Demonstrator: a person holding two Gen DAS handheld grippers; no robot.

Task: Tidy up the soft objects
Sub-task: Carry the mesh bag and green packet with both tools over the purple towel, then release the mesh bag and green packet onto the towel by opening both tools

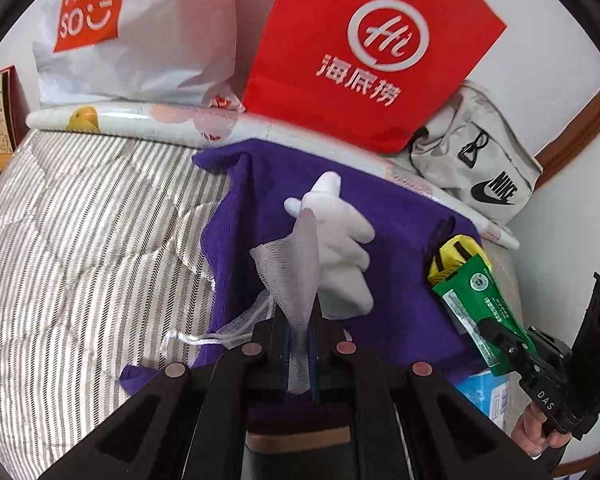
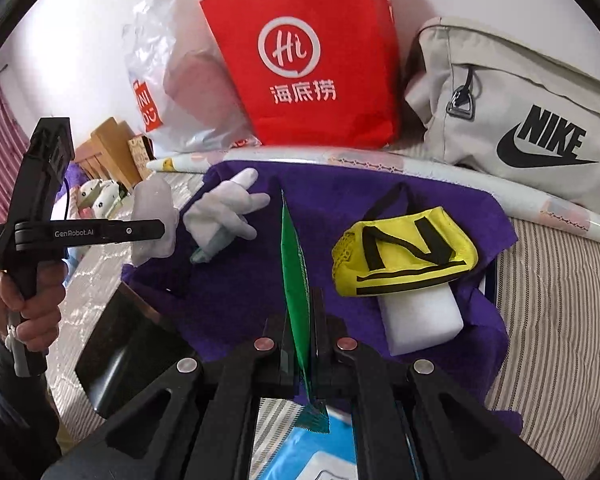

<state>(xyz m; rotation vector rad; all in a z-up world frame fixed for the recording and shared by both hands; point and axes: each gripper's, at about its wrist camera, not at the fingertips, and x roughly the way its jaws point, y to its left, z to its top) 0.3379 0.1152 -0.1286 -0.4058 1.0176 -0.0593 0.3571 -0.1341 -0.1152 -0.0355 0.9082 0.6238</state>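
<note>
The left tongs [image 1: 300,344] are clamped on a white mesh drawstring pouch [image 1: 296,264], which stands up between the pads above the purple cloth [image 1: 400,248] spread on the bed [image 1: 80,240]. Just beyond the pouch a white glove [image 1: 340,240] lies on the cloth, fingers toward the far side.

The right tongs [image 2: 306,320] are clamped on a green foil packet [image 2: 296,264], seen edge-on and held upright over the cloth. To the right of the packet a yellow mesh bag with black straps [image 2: 404,256] rests partly on a white foam block [image 2: 420,320] (both on the purple cloth). A light-blue pack [image 2: 300,452] shows under the right tongs at the near edge.

Along the far side of the bed, against the wall, stand a white plastic shopping bag [image 1: 140,40], a red paper bag [image 1: 364,48] and a beige Nike bag [image 2: 520,120], with a rolled printed sheet [image 1: 140,118] lying in front of them. A hand [image 2: 24,304] grips the left tool's handle.
</note>
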